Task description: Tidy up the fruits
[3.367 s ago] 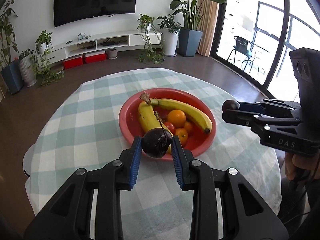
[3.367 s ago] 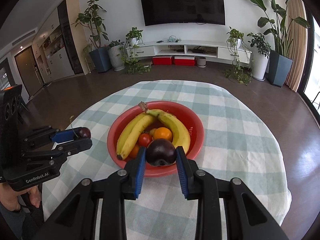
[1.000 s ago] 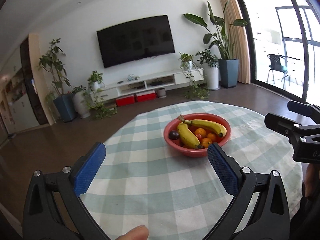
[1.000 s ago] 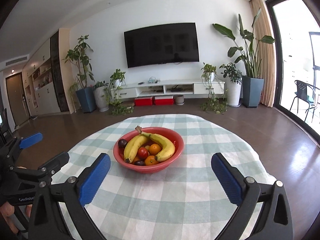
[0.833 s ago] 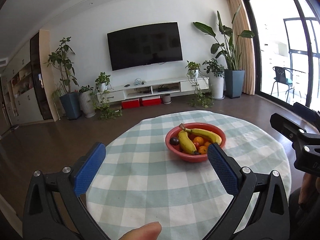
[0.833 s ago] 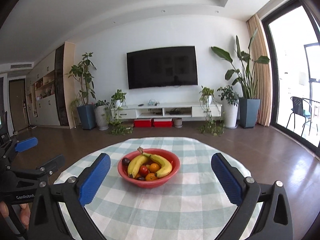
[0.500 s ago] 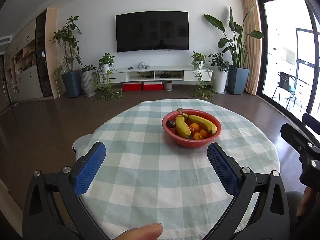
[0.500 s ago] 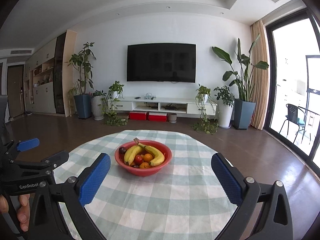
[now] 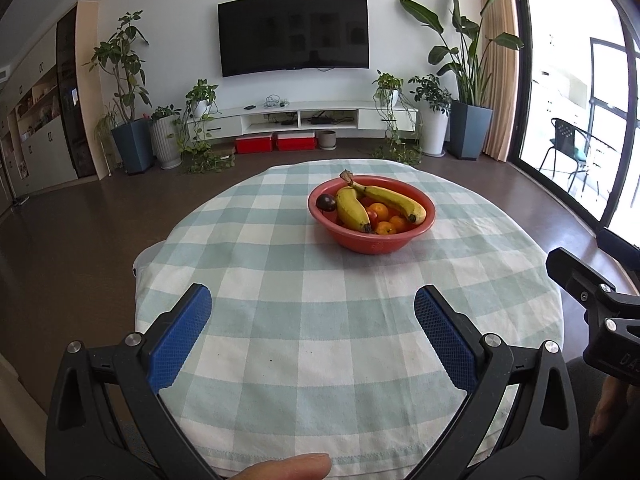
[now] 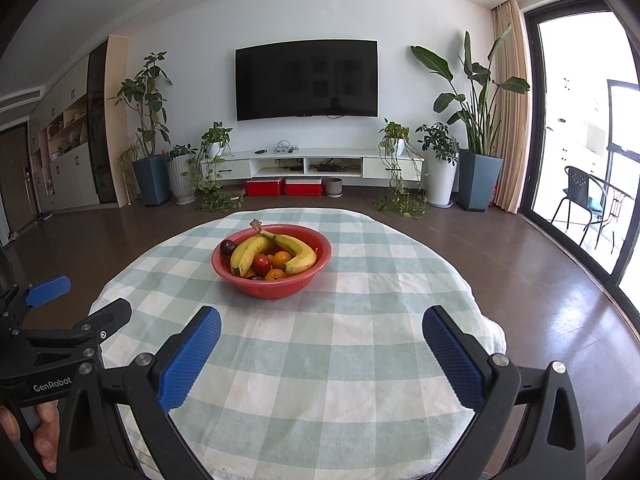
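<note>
A red bowl stands on the round checked table, toward its far side; it also shows in the right wrist view. In it lie two bananas, several small oranges, a red fruit and a dark plum. My left gripper is wide open and empty, held back over the near part of the table. My right gripper is also wide open and empty, to the right of the left one.
The table's near edge is just below both grippers. Behind the table are brown floor, a TV on the wall, a low white shelf, potted plants and a glass door at the right.
Both grippers let go of the dark fruits into the bowl, opened wide and drew back from it to the near side of the table. In the last half second they dipped slightly.
</note>
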A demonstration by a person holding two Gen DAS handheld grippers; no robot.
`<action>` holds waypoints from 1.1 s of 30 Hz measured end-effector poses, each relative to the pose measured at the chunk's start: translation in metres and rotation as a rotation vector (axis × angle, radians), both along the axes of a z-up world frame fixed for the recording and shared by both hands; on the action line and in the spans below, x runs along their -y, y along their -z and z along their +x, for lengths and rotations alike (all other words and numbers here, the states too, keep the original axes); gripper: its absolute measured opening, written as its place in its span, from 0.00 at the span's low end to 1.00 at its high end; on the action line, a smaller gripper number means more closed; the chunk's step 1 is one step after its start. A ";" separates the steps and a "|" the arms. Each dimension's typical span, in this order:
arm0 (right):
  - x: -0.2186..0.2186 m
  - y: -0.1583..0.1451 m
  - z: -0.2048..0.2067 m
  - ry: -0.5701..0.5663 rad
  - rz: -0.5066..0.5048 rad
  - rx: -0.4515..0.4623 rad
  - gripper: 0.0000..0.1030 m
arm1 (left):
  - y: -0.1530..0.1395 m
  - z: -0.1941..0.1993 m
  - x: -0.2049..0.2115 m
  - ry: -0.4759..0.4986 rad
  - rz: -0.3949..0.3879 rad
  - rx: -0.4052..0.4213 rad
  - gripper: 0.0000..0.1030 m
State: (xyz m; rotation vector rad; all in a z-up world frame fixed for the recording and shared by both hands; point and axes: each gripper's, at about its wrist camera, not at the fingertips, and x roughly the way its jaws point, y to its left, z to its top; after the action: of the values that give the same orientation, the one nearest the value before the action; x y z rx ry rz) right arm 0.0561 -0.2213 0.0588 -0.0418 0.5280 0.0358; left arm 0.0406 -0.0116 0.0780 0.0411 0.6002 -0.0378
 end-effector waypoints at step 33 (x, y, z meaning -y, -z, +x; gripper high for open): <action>-0.006 0.038 0.010 0.010 -0.006 -0.164 1.00 | 0.058 0.019 -0.008 -0.027 -0.021 -0.144 1.00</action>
State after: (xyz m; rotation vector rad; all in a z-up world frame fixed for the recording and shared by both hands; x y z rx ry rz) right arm 0.0663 -0.2156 0.0209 -0.0426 0.6922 0.0277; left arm 0.0600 -0.0033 0.0200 0.0100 0.7436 -0.0210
